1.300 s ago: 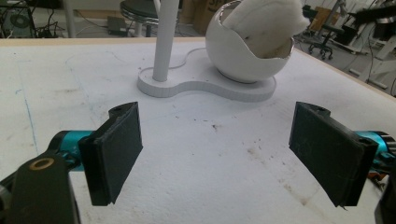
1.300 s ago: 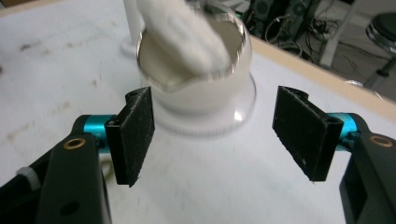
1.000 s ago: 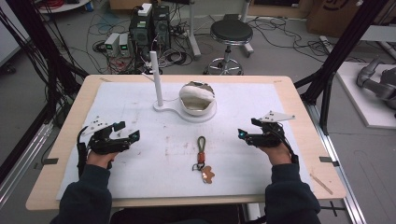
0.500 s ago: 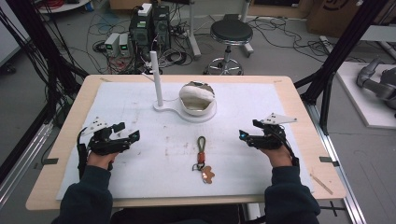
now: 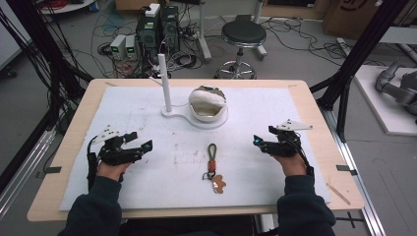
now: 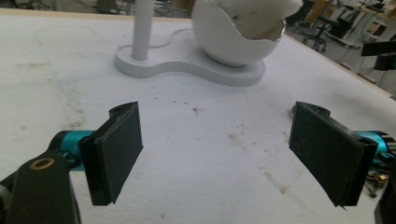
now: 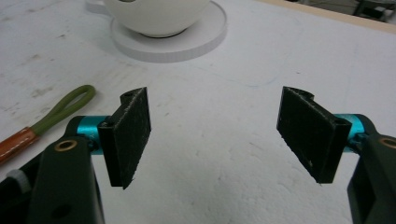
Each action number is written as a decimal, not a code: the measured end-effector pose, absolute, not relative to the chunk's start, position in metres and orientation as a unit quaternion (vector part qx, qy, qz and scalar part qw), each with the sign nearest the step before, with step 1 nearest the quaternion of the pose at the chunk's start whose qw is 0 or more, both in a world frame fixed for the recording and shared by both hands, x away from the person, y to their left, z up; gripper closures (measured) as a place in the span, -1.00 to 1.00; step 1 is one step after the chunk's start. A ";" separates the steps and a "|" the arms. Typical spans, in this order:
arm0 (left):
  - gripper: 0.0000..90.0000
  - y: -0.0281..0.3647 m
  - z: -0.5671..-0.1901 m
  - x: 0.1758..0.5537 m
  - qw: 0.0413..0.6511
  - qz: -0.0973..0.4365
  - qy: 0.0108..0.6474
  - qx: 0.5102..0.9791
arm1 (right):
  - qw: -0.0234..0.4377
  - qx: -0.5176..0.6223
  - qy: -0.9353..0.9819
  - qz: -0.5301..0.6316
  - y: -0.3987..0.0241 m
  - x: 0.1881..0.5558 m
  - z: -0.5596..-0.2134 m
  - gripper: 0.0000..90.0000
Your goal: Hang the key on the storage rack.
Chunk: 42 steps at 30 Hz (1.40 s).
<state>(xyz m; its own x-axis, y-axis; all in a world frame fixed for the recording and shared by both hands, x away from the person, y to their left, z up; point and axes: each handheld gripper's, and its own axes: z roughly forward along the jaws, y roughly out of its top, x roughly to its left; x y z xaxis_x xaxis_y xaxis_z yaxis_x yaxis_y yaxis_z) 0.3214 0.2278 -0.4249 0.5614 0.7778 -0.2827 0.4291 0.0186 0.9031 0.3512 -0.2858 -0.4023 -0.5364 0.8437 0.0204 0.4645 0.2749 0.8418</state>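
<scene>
Both the left gripper [image 5: 140, 145] and right gripper [image 5: 259, 143] rest with jaws apart, holding nothing. Between them lies a keychain [image 5: 213, 167]; beyond it, a white stand [image 5: 196, 115] carries a bowl [image 5: 208, 102].

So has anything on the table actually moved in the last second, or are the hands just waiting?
Nothing visibly changed. The left gripper and right gripper rest in the same spots on the white mat, jaws apart and holding nothing. The keychain lies between them as before, and the white stand with its bowl hasn't shifted.
</scene>
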 end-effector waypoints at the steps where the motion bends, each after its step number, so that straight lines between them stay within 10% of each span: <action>1: -0.62 0.220 -0.425 0.323 0.561 0.147 0.440 0.686 | 0.225 0.430 0.764 0.425 -0.288 0.351 -0.402 -0.41; 25: -0.07 0.048 -0.452 0.336 0.478 0.028 0.366 0.798 | 0.228 0.438 0.752 0.437 -0.294 0.351 -0.402 -0.40; 34: -0.15 0.026 -0.450 0.327 0.421 0.090 0.336 0.838 | 0.229 0.436 0.753 0.436 -0.295 0.350 -0.402 -0.40; 42: 0.47 0.031 -0.448 0.324 0.421 0.072 0.314 0.848 | 0.230 0.433 0.755 0.434 -0.294 0.350 -0.402 -0.39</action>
<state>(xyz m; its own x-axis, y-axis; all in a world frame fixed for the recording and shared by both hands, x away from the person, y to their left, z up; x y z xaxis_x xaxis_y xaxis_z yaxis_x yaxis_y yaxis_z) 0.3242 0.0308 -0.4484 0.7918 0.5938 -0.1429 0.4725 -0.4474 0.7594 0.3499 -0.2937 -0.4021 -0.5187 0.8545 0.0292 0.4549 0.2469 0.8556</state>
